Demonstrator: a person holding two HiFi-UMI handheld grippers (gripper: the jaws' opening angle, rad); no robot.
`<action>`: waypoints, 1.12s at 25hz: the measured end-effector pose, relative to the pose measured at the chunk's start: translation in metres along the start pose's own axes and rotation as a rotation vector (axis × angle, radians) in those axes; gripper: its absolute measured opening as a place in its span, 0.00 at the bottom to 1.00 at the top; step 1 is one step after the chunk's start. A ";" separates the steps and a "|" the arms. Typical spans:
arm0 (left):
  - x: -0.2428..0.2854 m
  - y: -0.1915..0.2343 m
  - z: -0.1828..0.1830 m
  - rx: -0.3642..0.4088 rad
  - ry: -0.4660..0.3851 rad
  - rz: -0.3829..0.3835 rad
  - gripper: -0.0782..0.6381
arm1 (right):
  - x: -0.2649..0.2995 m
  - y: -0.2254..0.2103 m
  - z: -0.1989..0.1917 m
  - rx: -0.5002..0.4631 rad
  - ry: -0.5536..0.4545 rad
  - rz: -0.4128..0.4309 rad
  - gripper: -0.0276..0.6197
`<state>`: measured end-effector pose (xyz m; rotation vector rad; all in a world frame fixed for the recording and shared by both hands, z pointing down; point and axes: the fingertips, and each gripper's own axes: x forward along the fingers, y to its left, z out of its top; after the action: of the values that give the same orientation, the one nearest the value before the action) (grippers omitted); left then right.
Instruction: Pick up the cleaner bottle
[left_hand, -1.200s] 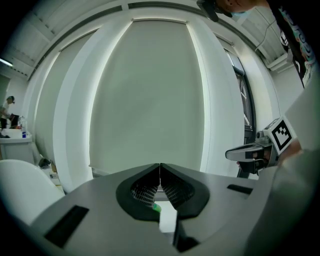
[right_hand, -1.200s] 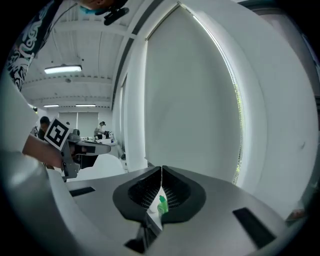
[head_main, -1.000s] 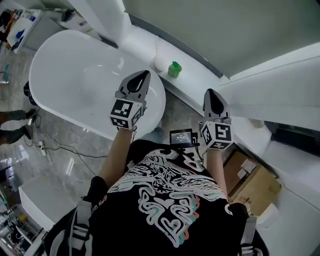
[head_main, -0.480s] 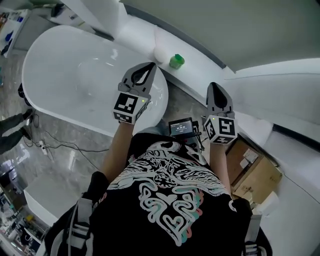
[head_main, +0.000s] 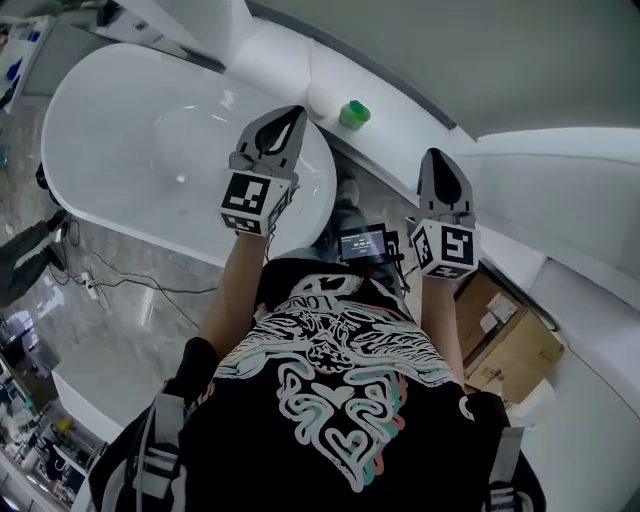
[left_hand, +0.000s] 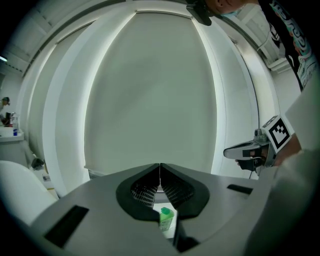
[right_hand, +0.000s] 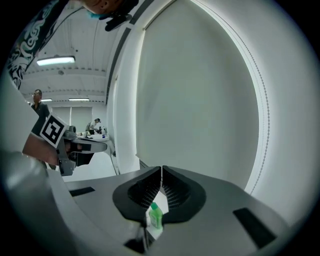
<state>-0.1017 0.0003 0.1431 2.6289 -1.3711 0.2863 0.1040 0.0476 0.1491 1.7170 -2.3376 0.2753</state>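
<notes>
The cleaner bottle (head_main: 352, 114) is small and green, and stands on the white ledge (head_main: 400, 140) behind the bathtub (head_main: 130, 160). My left gripper (head_main: 292, 113) hovers over the tub's rim, just left of the bottle and apart from it, jaws shut and empty. My right gripper (head_main: 439, 157) is to the bottle's right and nearer to me, also shut with nothing held. In the left gripper view the bottle (left_hand: 166, 219) shows below the closed jaws of the left gripper (left_hand: 160, 170). The right gripper view shows the bottle (right_hand: 155, 216) the same way under the right gripper (right_hand: 161, 172).
A grey wall panel rises behind the ledge. A small screen device (head_main: 362, 243) hangs at the person's chest. A cardboard box (head_main: 510, 350) sits on the floor at right. Cables (head_main: 110, 295) trail on the tiled floor at left.
Both grippers have moved forward toward the ledge and a little down, staying shut. The left gripper now sits closer to the green bottle.
</notes>
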 end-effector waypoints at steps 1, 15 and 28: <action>0.002 0.000 0.000 0.000 0.002 0.002 0.13 | 0.002 -0.001 0.001 -0.004 -0.001 0.001 0.09; 0.017 0.010 -0.028 -0.002 0.064 0.016 0.13 | 0.044 -0.006 -0.023 0.008 0.048 0.069 0.09; 0.041 0.021 -0.078 -0.040 0.132 0.017 0.13 | 0.078 -0.006 -0.062 -0.027 0.097 0.119 0.09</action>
<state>-0.1035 -0.0257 0.2300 2.5174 -1.3435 0.4213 0.0915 -0.0077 0.2316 1.5191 -2.3654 0.3381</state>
